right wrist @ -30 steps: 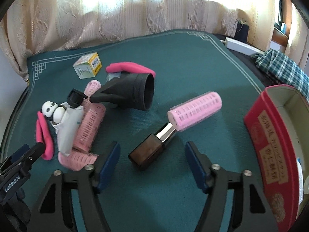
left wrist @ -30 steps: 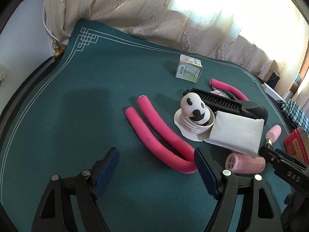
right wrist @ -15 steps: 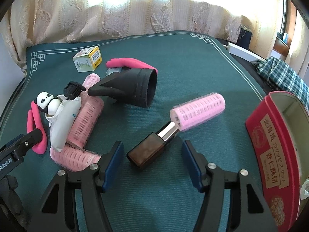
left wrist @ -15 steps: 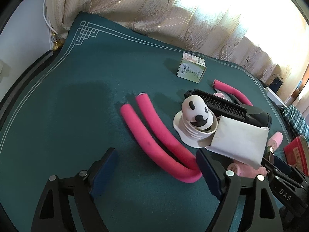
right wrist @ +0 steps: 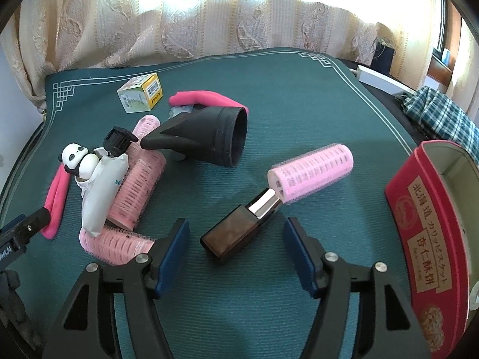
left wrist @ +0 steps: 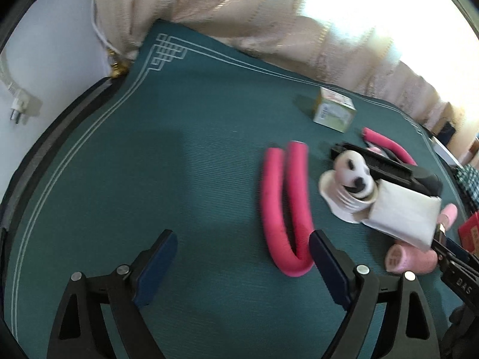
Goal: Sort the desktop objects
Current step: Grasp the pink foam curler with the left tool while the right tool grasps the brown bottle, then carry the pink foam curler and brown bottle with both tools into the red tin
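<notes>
Cream patterned curtains (right wrist: 209, 15) hang behind the counter at 12 o'clock. A plaid cloth (right wrist: 437, 110) lies at 2 o'clock, and a white plug (left wrist: 21, 109) hangs at 9 o'clock.
</notes>
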Demonstrator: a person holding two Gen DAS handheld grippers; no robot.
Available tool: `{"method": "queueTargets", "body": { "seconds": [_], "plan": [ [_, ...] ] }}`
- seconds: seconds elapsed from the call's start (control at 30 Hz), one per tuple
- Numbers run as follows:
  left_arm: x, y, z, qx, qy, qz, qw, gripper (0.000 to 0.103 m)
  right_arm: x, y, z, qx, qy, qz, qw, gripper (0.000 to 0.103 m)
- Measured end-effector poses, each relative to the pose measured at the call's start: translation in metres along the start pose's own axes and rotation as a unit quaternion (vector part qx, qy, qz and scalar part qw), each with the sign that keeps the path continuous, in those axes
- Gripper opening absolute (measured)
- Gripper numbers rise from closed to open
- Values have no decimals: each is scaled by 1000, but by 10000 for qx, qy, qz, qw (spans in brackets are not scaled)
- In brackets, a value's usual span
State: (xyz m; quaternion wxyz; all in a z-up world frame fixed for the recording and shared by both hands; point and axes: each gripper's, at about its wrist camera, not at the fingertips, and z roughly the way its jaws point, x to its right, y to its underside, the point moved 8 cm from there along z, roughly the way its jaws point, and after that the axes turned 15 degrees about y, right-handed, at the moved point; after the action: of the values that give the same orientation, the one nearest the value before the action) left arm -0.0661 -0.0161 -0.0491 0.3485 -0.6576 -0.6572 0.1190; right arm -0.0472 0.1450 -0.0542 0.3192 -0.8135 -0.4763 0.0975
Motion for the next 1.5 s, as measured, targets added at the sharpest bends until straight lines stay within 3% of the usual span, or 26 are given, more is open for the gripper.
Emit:
{"method": "queueTargets", "body": {
  "seconds": [0.1,0.37,0.4,0.43,0.47,0.5,0.63,1.0,1.33,1.5],
  "plan": [
    [3,-5,1,-1,-9,6,10000,91,1,0,0,3,-36,27,10000,70],
    [31,-19,35,-206,-183,740,9969,91,1,0,0,9,-81,46,10000,70],
    [30,-17,40,-258,-158,755,9967,81,1,0,-1,10,-80,48,10000,70],
    [29,-16,45,-342,-29,704,9969,77,2,0,-1,9,-79,49,10000,70],
    [28,-20,42,-225,36,659,9976,46,2,0,-1,8,-84,54,10000,70],
    [25,-23,41,-164,25,642,9978,37,2,-1,-1,11,-86,59,9999,70],
    [22,-23,38,-101,296,506,9982,35,3,-1,-1,24,-75,91,9999,69],
    [30,-24,2,337,878,399,9948,35,14,-1,-3,76,-171,435,9989,26],
    [44,-21,-13,425,1158,517,9910,35,26,10,-18,15,-314,687,9971,22],
    [47,-20,-13,427,1172,553,9906,35,36,10,-40,183,-355,754,9964,22]
  ]
}}
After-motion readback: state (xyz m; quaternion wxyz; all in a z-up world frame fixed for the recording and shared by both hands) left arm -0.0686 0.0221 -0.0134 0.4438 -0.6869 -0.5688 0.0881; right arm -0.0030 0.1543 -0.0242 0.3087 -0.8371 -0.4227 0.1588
